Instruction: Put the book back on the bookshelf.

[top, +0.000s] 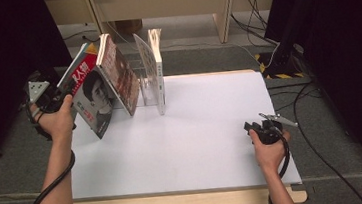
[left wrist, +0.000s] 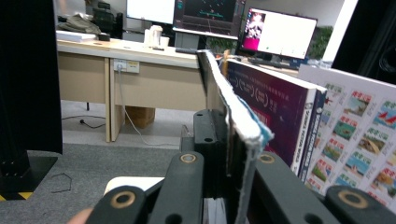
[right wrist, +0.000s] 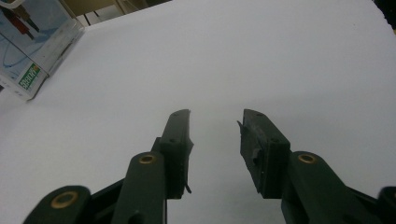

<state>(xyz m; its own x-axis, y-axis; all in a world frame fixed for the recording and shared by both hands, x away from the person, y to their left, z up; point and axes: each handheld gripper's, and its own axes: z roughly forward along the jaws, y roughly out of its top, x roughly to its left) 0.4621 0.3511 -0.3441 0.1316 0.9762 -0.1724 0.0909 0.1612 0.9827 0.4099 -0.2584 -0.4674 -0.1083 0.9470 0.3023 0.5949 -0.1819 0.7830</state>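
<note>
magazine (left wrist: 243,126): lower edge hidden between jaws | white book (right wrist: 32,51): cut off at frame edge, cover print blurred

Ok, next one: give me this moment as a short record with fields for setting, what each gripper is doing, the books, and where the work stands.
setting: white table top, wire book rack at its far left
left gripper: shut on the tilted portrait-cover magazine, jaws pinching its page edge
right gripper: open, nothing between the jaws, low over bare table
other books: dark thick book leaning beside the magazine; thin white book upright in the rack
status: magazine lifted at a slant, not yet upright in the rack
</note>
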